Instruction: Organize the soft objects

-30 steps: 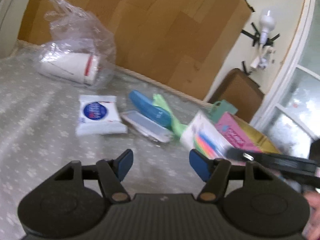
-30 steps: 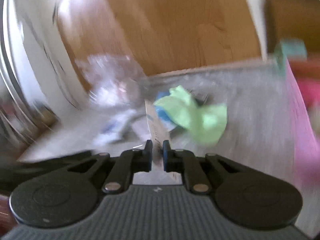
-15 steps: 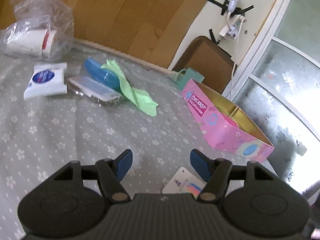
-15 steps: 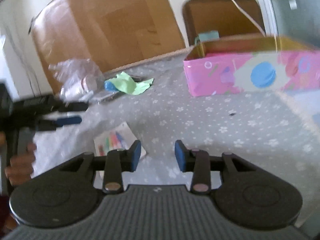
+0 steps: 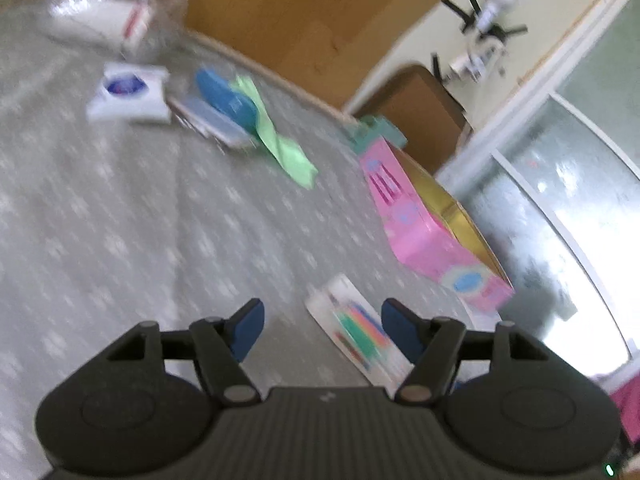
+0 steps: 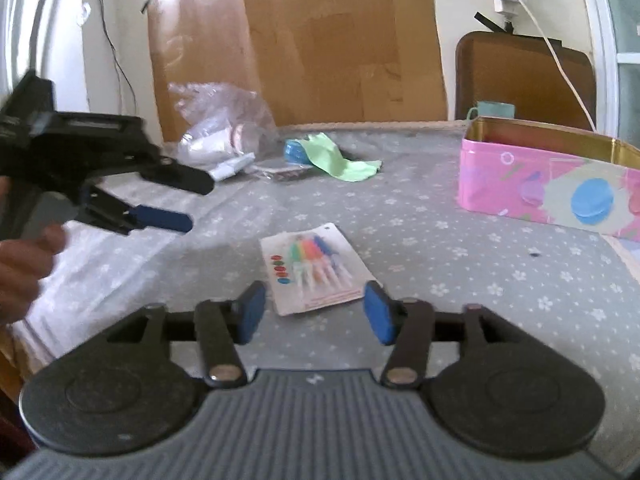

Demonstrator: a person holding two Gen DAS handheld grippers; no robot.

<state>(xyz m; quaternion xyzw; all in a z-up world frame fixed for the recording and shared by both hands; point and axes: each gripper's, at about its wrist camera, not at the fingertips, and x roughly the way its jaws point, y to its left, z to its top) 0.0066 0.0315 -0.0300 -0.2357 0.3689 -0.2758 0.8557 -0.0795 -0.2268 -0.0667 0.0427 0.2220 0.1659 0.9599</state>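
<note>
A flat pack of coloured markers (image 6: pixel 316 266) lies on the grey flowered cloth just ahead of my open, empty right gripper (image 6: pixel 314 312); it also shows in the left wrist view (image 5: pixel 356 332), partly between the fingers of my open, empty left gripper (image 5: pixel 322 330). The left gripper (image 6: pixel 160 216) hovers at the left in the right wrist view. A green cloth (image 5: pixel 286 148) drapes over a blue case (image 5: pixel 226 98) farther back. A white tissue pack (image 5: pixel 128 98) lies to their left.
An open pink tin box (image 6: pixel 552 182) stands at the right, also in the left wrist view (image 5: pixel 424 232). A clear plastic bag with white items (image 6: pixel 224 126) lies at the back left. A cardboard sheet (image 6: pixel 312 40) leans on the wall. A teal cup (image 6: pixel 494 110) is behind the box.
The right gripper let go of the marker pack onto the cloth, pulled back and opened wider. The left gripper swung over to the pack, still open.
</note>
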